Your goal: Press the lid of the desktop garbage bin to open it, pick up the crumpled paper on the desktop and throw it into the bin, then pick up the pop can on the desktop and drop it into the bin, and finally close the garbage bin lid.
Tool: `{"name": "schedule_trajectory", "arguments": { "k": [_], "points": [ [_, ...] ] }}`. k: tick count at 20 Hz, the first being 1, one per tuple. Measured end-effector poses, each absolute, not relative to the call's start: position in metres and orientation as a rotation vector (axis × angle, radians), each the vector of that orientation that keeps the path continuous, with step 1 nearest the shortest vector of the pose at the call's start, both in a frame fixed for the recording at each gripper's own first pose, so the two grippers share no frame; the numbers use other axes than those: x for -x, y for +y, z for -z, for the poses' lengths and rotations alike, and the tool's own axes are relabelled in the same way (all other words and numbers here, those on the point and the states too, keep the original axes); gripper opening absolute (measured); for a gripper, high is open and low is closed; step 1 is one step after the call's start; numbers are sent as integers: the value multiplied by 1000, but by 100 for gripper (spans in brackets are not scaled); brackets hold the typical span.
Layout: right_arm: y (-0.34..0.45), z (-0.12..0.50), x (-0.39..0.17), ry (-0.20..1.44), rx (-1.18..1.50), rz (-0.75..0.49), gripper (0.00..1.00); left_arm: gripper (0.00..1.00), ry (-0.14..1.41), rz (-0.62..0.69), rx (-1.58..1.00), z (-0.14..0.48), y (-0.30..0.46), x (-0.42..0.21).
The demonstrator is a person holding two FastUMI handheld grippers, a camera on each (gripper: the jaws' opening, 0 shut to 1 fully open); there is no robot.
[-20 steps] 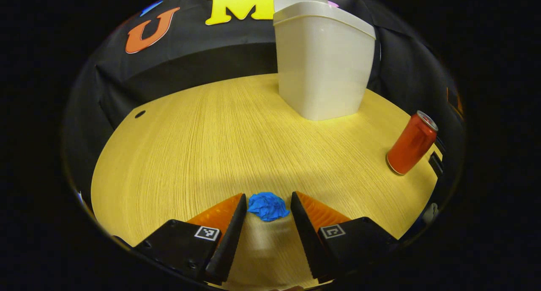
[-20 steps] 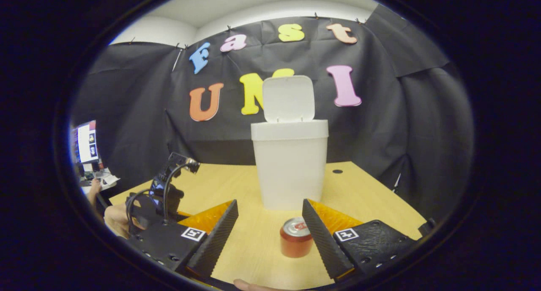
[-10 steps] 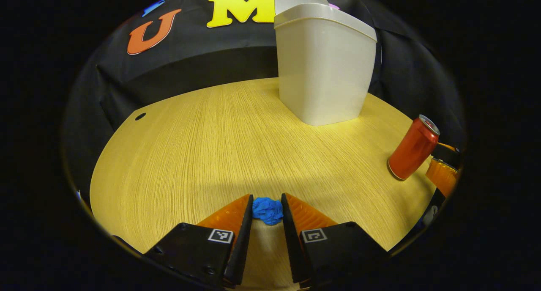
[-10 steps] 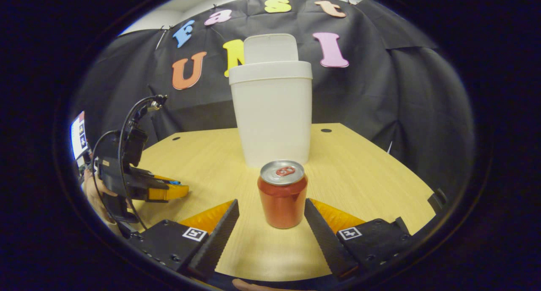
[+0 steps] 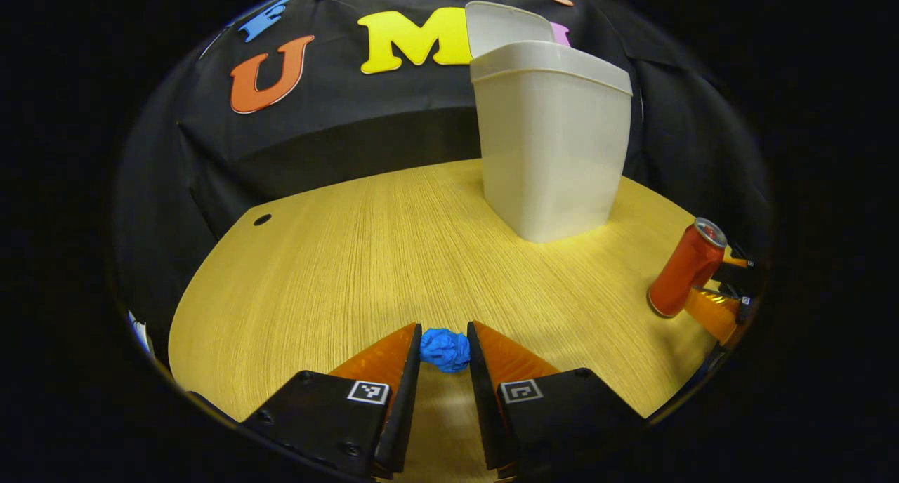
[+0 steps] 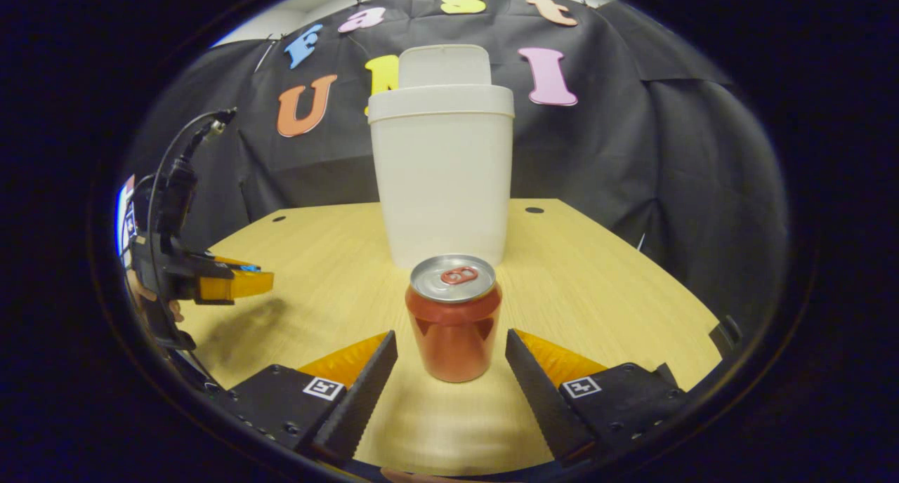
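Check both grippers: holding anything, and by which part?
The left gripper is shut on the blue crumpled paper, pinched across its sides at the fingertips. The right gripper is open around the pop can, not gripping it.

No readable writing, brand or number can be made out on the task's things. The white garbage bin (image 6: 441,177) has plain walls, and the red pop can (image 6: 454,318) shows no legible brand on its side or silver top. The only signs are small black-and-white square fiducial markers (image 5: 369,392) on the gripper bodies, which carry a block pattern, not letters.
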State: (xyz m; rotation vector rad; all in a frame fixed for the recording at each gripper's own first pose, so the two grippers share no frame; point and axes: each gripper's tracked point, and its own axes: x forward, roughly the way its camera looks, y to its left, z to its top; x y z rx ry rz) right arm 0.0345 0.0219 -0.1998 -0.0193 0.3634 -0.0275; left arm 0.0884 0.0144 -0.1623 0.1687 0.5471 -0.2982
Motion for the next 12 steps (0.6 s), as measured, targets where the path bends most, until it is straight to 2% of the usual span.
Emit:
{"name": "schedule_trajectory", "arguments": {
  "k": [7, 8, 11, 12],
  "points": [
    [22, 203, -66, 345, 65, 52, 96, 43, 397, 246, -16, 97, 27, -89],
    [20, 207, -69, 349, 73, 60, 96, 43, 382, 246, 0, 91, 24, -69],
    [20, 207, -72, 351, 41, 60, 82, 43, 340, 237, 13, 80, 22, -49],
    [20, 204, -69, 346, 30, 62, 82, 43, 330, 226, 15, 78, 25, -46]
  ]
}}
